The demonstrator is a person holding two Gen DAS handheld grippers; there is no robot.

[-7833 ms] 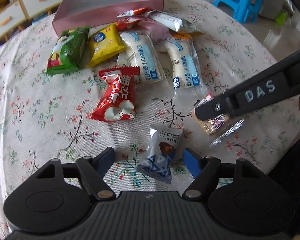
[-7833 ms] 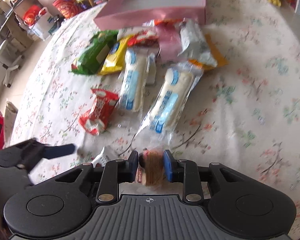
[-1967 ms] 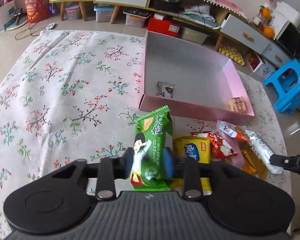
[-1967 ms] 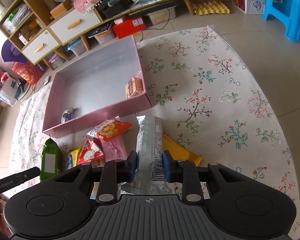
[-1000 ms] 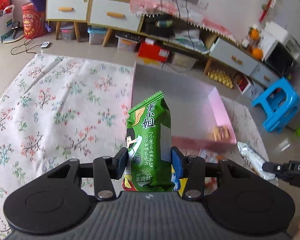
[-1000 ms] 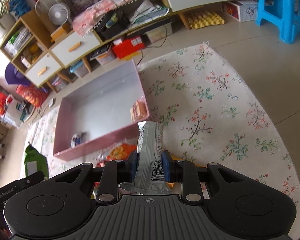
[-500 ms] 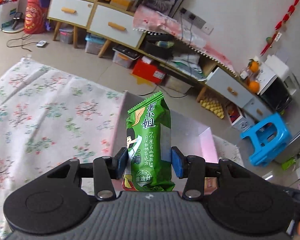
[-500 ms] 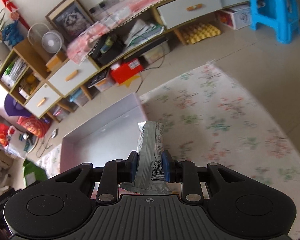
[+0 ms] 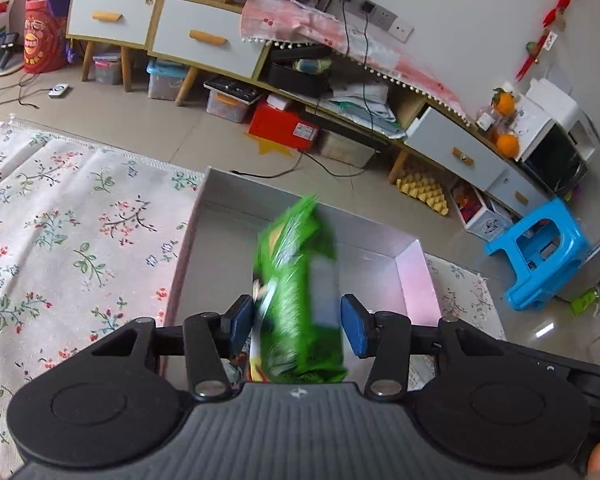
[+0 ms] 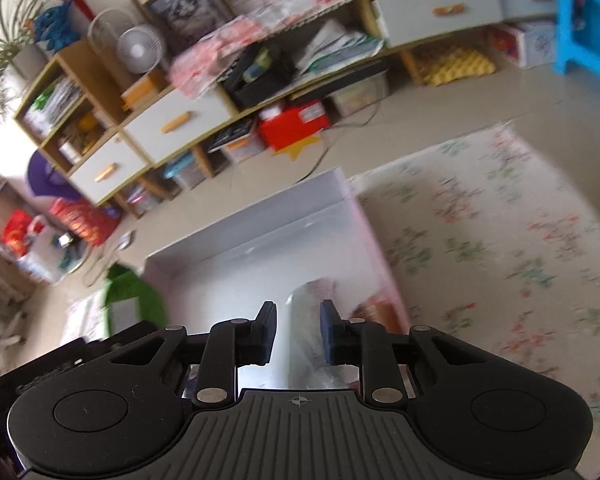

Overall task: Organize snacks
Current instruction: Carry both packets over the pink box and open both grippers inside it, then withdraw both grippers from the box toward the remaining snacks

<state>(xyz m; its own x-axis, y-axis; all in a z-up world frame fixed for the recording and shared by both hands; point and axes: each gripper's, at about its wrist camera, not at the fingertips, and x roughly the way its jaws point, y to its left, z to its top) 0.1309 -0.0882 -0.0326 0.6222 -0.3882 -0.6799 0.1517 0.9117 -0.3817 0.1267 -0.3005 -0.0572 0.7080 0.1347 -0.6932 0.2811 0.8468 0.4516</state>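
Tongs [image 9: 297,322] apart, green pkt [image 9: 298,300] over box [image 9: 414,276]

A green snack packet [image 9: 296,292] blurs over the pink box [image 9: 416,276] on a white floral cloth [image 9: 72,240].

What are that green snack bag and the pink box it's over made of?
Green snack bag: seemingly thin glossy plastic film, with a crimped, zigzag top edge, though blurred here. Pink box: probably cardboard, with thin, stiff, straight walls and a smooth pale lining with a slight sheen.
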